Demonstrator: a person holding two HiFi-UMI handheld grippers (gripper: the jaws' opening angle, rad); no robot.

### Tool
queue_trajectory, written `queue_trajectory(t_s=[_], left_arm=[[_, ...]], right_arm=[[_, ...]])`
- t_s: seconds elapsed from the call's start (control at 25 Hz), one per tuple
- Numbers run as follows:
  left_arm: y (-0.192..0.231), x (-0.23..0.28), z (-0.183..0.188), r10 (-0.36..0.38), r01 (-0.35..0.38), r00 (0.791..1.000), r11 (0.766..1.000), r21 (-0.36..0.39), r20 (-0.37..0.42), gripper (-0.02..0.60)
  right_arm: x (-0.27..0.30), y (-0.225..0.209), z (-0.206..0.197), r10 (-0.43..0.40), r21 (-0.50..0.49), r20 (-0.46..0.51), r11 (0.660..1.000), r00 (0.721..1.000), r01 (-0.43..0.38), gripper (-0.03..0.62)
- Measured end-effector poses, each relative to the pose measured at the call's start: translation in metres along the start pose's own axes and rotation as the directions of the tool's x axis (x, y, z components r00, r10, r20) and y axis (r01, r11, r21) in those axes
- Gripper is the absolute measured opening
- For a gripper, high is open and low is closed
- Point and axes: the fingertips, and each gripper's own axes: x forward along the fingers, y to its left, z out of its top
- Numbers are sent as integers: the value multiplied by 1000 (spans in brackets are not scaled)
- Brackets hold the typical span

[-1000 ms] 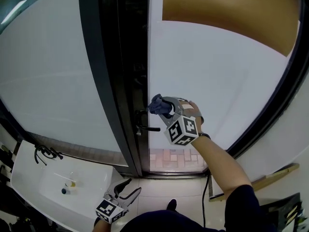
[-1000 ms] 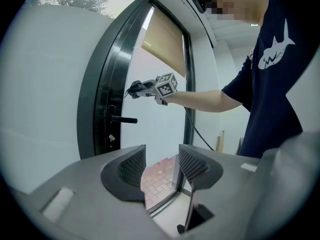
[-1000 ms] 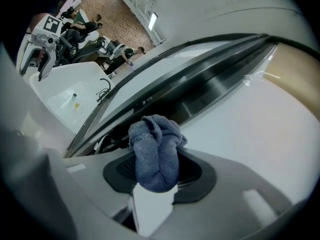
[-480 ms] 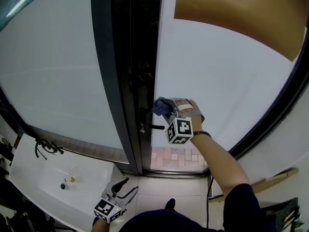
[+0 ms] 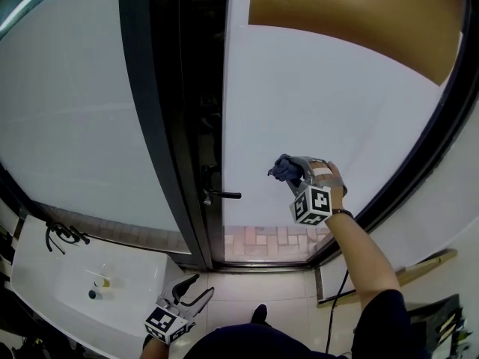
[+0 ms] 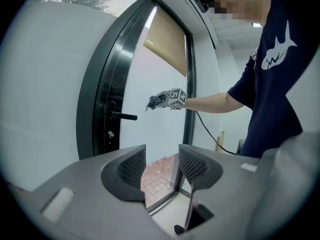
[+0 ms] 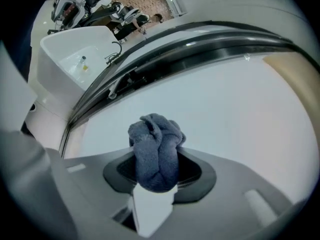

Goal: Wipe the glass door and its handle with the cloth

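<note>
Since a second ago my right gripper [image 5: 292, 172] has slid right, off the handle [image 5: 223, 195], which now sits to its left and slightly below.

Head view: the right gripper is up against the frosted pane of the glass door [image 5: 337, 111] with the cloth [image 5: 281, 167] bunched at its tip. It's probably touching the glass, but this angle doesn't settle it. My left gripper [image 5: 200, 288] hangs low by my body, well apart from the door.

Left gripper view: jaws are spread with nothing between them, only floor and door frame beyond. The handle is ahead and up, and the right gripper is past it on the pane.

Right gripper view: jaws are clamped on the middle of the blue cloth, and a knotted wad sticks out past the tips toward the glass.

Handling: the cloth is soft and light, so it squashes flat under pressure. I'd keep the pinch low in the wad so only fabric meets the glass. To take the handle, I'd wrap the wad over the lever.
</note>
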Motion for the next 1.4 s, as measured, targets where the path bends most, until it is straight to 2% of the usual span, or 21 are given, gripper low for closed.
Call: queue_trajectory(t_s=[0.36,0.56,0.68,0.8,0.96,1.08,1.28,1.4], left_arm=[[-6,8,-3,-28,28,1000,999,22,-2,201],[-10,4,-1,-29,29,1000,999,25,-7,201],[-10,-2,-2,-19,19,1000,999,26,-7,201],[-9,-11,-10,0,1,1000,999,32,-24,201],[-7,-23,-11,23,-22,1000,999,31,-21,201],[-8,-30,-9,36,-35,999,999,32,-15,201],[-6,-45,-12,71,-71,997,997,27,-13,201],[0,-57,-15,98,-98,995,995,18,-12,201]], right_arm=[[-33,-13,-86,-47,90,-145,994,988,60,155],[-44,-18,-106,-77,157,-185,982,980,107,155],[-49,-24,-101,-111,207,-168,968,980,145,155],[-50,-27,-70,-134,277,-79,949,988,151,156],[-41,-26,10,-122,296,101,951,987,87,156],[-28,-22,73,-87,316,210,949,974,17,156],[-7,-22,160,-16,377,350,918,936,-125,156],[4,-25,200,-2,366,388,918,922,-152,156]])
